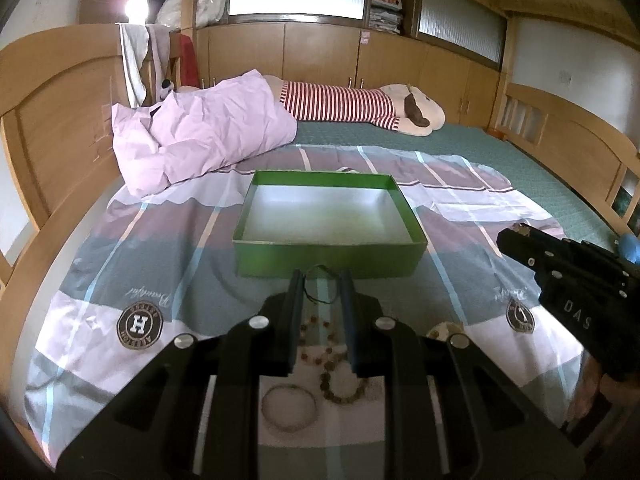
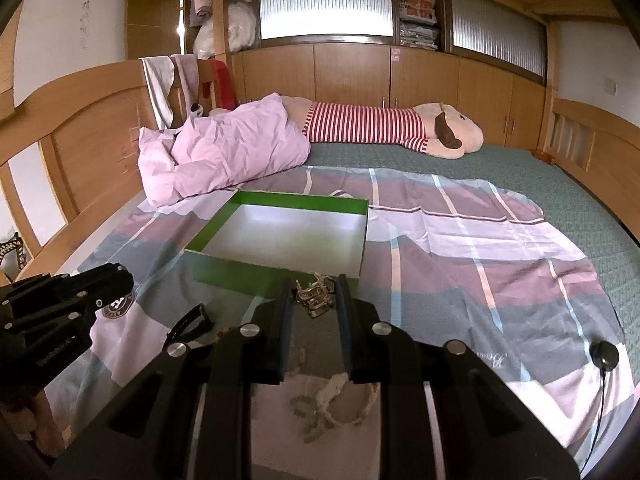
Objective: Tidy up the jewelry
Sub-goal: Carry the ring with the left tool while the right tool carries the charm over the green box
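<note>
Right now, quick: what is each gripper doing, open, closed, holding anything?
Left gripper: narrowly open, nothing pinched; a thin black cord shows between its fingertips.
Right gripper: narrowly parted around a metal bracelet; whether it is gripped cannot be told.

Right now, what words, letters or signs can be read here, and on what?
"DAS": side of the right gripper.
"H": round badge printed on the bedsheet.
Too blurred to read: script above the badge, wall writing, small label on the left gripper.

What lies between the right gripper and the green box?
In the right wrist view, a silvery metal jewelry piece sits between the right gripper fingers, before the green box.
</note>
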The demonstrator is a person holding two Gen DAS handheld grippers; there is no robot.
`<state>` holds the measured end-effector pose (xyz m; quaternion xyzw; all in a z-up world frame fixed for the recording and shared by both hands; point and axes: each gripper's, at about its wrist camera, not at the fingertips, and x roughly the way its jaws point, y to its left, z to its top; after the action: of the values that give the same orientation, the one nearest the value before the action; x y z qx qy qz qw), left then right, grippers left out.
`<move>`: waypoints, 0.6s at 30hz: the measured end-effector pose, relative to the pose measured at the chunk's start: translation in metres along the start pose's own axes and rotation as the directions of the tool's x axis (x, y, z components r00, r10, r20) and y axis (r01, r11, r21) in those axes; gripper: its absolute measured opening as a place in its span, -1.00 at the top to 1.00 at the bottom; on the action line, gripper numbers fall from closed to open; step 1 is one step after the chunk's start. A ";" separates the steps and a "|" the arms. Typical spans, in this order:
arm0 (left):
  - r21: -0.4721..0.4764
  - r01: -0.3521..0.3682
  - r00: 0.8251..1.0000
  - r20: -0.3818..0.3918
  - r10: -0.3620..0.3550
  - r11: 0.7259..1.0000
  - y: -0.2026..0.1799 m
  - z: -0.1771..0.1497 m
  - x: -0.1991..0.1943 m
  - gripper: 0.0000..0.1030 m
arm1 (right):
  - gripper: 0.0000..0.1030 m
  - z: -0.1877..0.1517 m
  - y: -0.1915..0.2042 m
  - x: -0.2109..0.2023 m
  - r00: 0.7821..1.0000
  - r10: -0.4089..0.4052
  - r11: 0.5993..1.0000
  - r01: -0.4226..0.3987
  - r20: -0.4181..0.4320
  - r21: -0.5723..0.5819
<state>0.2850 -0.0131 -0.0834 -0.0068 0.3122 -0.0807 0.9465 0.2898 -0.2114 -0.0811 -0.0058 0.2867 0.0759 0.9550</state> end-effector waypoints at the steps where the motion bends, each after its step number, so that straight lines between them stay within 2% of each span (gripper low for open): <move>1: -0.001 -0.001 1.000 0.000 0.001 1.000 -0.001 0.005 0.003 0.64 | 0.59 0.004 0.000 0.005 1.000 -0.002 1.000 0.002 0.002 -0.005; 7: 0.002 -0.011 1.000 0.001 0.011 1.000 -0.007 0.034 0.037 0.64 | 0.59 0.027 -0.001 0.044 1.000 0.001 1.000 -0.001 -0.004 -0.007; 13: 0.015 0.001 1.000 -0.014 -0.001 1.000 -0.007 0.069 0.096 0.64 | 0.59 0.052 0.000 0.104 0.999 0.034 0.999 -0.034 -0.022 -0.012; 18: -0.004 -0.003 0.997 -0.077 0.003 1.000 0.010 0.086 0.156 0.63 | 0.59 0.059 0.008 0.153 0.998 0.012 0.999 -0.013 -0.057 -0.030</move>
<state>0.4612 -0.0315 -0.1069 -0.0051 0.3485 -0.0788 0.9340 0.4466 -0.1788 -0.1157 -0.0204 0.3128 0.0859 0.9457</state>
